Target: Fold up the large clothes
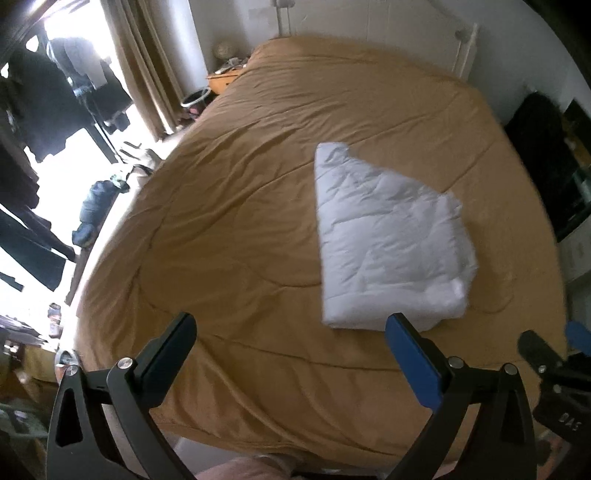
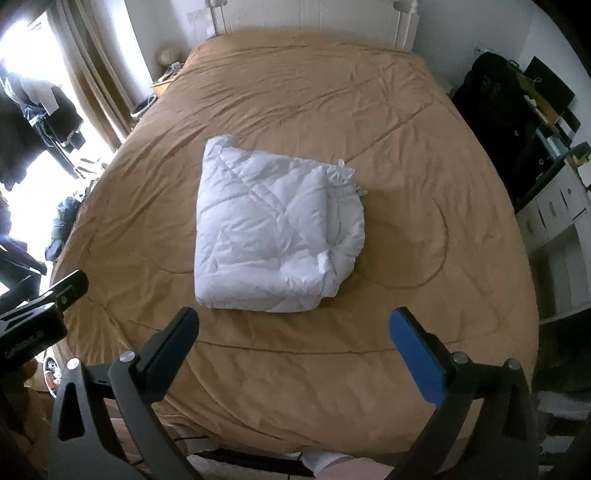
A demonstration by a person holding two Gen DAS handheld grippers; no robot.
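A white quilted garment (image 2: 273, 229), folded into a thick bundle, lies on the tan bedspread (image 2: 406, 147); in the left wrist view the same bundle (image 1: 388, 240) sits right of centre. My left gripper (image 1: 291, 328) hangs high above the bed's near edge, jaws wide open and empty, the bundle beyond its blue finger. My right gripper (image 2: 295, 325) is also open and empty, held above the bed just short of the bundle. Each gripper shows at the other view's edge: the right one (image 1: 554, 354) and the left one (image 2: 55, 295).
A white headboard (image 2: 314, 14) and wall stand at the far end. Dark clothes (image 1: 44, 110) hang by a bright window and curtains (image 1: 147, 66) on the left. A black bag (image 2: 491, 122) and white shelving (image 2: 557, 221) stand to the right. A wooden nightstand (image 1: 221, 79) is at the far left corner.
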